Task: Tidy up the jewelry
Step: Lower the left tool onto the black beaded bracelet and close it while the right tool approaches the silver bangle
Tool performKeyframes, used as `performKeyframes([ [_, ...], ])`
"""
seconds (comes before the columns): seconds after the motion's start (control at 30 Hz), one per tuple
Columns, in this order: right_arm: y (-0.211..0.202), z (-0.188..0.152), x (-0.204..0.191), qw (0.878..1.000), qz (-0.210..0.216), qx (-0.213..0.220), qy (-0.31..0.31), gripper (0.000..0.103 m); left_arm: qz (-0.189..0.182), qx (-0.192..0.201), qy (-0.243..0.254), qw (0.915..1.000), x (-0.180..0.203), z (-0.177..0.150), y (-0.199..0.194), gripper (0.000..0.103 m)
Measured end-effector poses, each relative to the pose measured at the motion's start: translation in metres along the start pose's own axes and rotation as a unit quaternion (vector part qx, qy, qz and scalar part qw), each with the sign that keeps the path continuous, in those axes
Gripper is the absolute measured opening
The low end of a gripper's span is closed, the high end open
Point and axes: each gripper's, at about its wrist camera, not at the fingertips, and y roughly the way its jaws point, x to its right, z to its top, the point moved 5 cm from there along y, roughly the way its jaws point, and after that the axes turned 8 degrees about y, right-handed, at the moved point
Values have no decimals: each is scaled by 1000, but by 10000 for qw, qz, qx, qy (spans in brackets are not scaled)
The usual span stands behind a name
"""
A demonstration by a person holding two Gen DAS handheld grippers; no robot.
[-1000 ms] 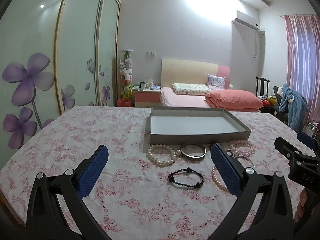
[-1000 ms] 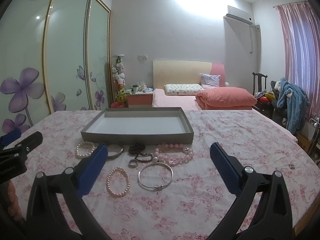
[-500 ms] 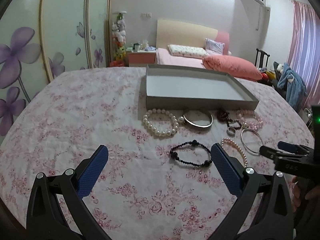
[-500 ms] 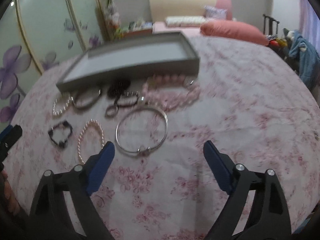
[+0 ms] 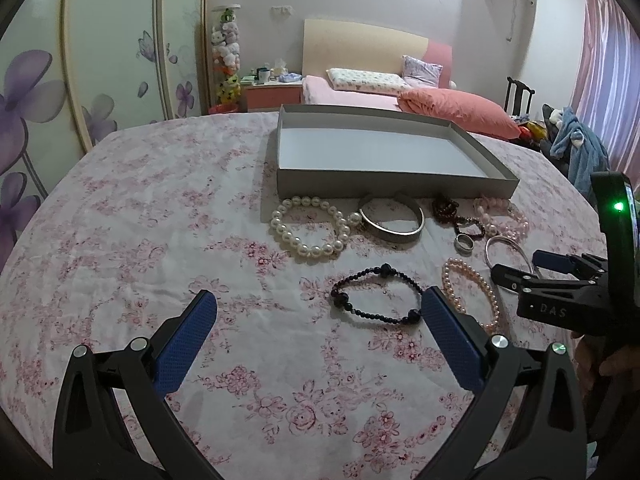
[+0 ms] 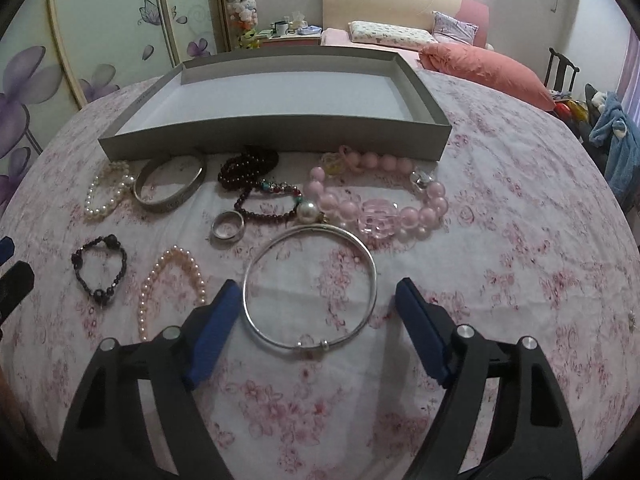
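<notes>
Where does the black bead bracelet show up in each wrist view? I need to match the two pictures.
Left wrist view: black bead bracelet lies centre-right, just left of the inner right pad of the left hand-held gripper.
Right wrist view: black bead bracelet lies far left, left of the pink pearl bracelet.
Shared landmark: the grey tray behind the jewelry.

Your left view looks down from nearer you and left of the grey tray [image 5: 394, 185], facing the bed behind it. Your right view sits closer, right of centre. Both share the tray [image 6: 276, 142] and the bracelets before it.
</notes>
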Motion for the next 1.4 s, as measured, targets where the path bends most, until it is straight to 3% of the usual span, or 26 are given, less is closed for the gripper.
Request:
performKeyframes([
  [0.03,0,0,0,10000,5,21,-5,77,-20,-21,11,10000,1,0,2,101],
  [0.1,2,4,2,9999,74,86,-61,68,-57,-78,51,9999,4,1,5,101],
  [0.3,-5,0,14,9999,48,105,25,68,-130,-225,235,9994,19,3,16,100],
  [0.43,-7,1,20,9999,30,139,69,68,-106,-581,169,9981,19,1,34,80],
  [0.57,-6,2,20,9998,13,175,52,68,-217,-773,-168,9966,12,3,48,70],
  [0.67,-6,2,19,9998,17,172,48,68,-81,-854,-87,9963,11,3,53,60],
  [0.8,-6,2,20,9998,20,173,41,68,184,-839,365,9956,10,-3,50,51],
  [1.0,-6,2,20,9998,14,175,42,68,215,-862,292,9956,-3,-8,43,34],
  [1.27,-4,2,20,9999,-12,120,35,73,100,-802,440,9958,11,-6,43,32],
  [1.33,-5,2,20,10000,9,77,-15,68,112,-779,470,9958,11,-6,42,12],
  [1.4,-7,1,22,10000,26,42,-23,68,50,-783,428,9960,8,-6,41,12],
])
